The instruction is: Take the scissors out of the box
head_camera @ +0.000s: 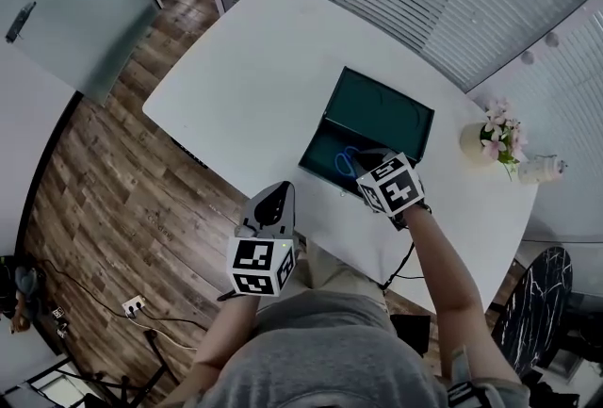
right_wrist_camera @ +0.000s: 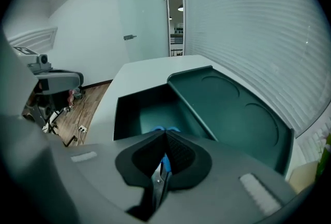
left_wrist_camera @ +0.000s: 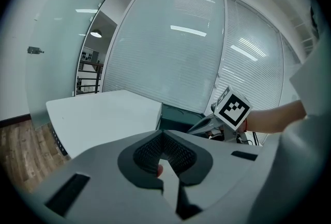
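Over the box (head_camera: 382,109) near flowers (head_camera: 497,128), right tool (right_wrist_camera: 165,136) clamps scissors (right_wrist_camera: 165,163); left tool (left_wrist_camera: 163,135) shut.

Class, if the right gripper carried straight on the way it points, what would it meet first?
Probably the floor of the open box. The right gripper points down into it, and the scissors in its shut tongs, blue handles leading, would touch there first, though depth is unclear.

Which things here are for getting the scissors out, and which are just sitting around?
For the job:
scissors
green box
right claw, shut on the scissors

Just sitting around:
flowers
white bottle
left claw, off to the side
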Demonstrator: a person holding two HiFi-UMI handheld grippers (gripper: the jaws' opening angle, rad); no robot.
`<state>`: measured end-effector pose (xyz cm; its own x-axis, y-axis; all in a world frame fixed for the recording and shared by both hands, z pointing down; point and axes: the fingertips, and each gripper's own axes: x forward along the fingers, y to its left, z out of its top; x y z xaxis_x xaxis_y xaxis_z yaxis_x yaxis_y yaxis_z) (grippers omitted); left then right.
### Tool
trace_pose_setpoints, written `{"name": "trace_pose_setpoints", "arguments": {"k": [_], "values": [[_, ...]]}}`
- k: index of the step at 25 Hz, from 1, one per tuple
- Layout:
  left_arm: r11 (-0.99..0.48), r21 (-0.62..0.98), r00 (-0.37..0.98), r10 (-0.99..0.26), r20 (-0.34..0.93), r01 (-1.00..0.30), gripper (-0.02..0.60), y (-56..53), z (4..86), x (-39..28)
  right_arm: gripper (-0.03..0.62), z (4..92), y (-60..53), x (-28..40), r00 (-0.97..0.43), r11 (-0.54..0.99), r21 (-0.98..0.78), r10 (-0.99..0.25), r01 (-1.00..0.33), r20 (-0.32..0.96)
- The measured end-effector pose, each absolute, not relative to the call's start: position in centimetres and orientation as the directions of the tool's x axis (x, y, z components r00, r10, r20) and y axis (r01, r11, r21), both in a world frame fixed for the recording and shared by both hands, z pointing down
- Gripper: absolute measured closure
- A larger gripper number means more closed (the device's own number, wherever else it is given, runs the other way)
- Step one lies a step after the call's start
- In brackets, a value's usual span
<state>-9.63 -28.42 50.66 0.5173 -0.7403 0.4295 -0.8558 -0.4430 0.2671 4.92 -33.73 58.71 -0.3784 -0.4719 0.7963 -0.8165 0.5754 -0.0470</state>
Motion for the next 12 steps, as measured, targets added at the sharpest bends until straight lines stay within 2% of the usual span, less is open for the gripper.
{"name": "trace_pose_setpoints", "arguments": {"k": [4,5,6,12], "values": [[-0.441,0.271,0.517,-0.732,0.443,-0.856,0.577,-28.7,51.3,-9.5,0.577,59.9,-34.2,4.7,-0.381,0.589,-0.068,-0.427,-0.806,0.820],[-0.441,0.271,0.518,-0.730,0.445,-0.855,0.577,-28.8,51.4,-9.4,0.509,60.2,-34.2,4.5,-0.386,0.594,-0.080,-0.409,-0.800,0.826],[-0.442,0.271,0.519,-0.728,0.448,-0.855,0.577,-28.8,51.5,-9.3,0.493,60.4,-34.2,4.3,-0.389,0.599,-0.089,-0.394,-0.796,0.833],[-0.440,0.272,0.518,-0.720,0.463,-0.856,0.577,-28.5,52.1,-9.3,0.491,61.9,-34.6,3.8,-0.353,0.615,-0.075,-0.345,-0.785,0.870]]}}
